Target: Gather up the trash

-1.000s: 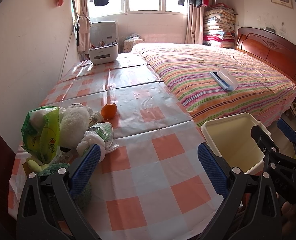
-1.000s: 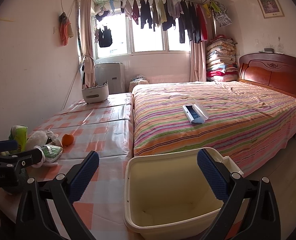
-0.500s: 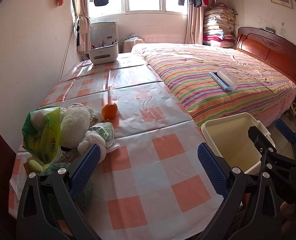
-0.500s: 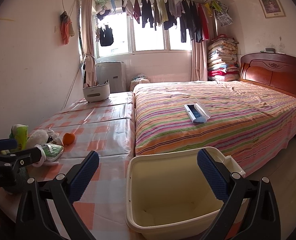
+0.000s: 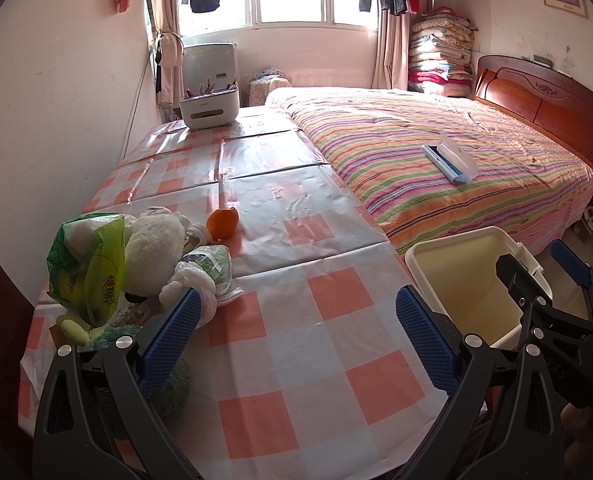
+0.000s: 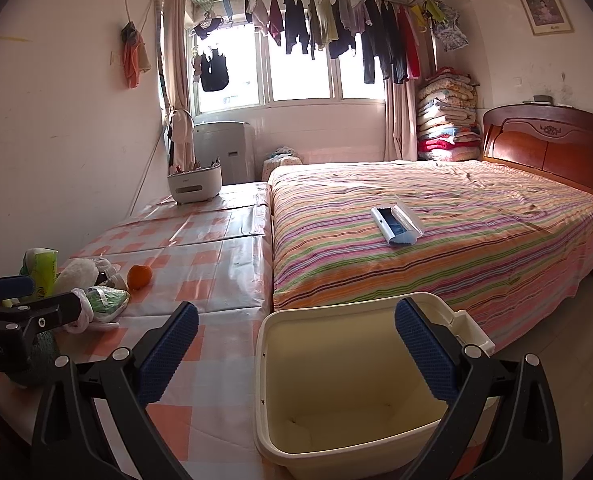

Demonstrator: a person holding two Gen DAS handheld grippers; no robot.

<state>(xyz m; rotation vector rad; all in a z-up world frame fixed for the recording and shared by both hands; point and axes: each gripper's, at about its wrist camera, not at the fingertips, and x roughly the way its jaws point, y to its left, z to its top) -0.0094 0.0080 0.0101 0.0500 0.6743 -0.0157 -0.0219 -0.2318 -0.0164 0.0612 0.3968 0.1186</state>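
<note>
Nothing collected yet, by my judgement: the cream bin at lower centre of the right wrist view looks empty apart from a few dark specks on its floor. Left tool spread wide with nothing between its blue pads; right tool likewise agape and empty, hovering over the bin mouth. The trash pile sits at left of the left wrist view on the checked counter, just beyond the left tool's left pad: a green printed bag, a white fluffy lump, a knotted white plastic bag with a greenish bundle, and an orange slightly apart behind them. All pickup remains to be done. Hard to read: what the small bottle-like item behind the fluff is, and the green fuzzy thing mostly hidden under the left tool's frame.
</note>
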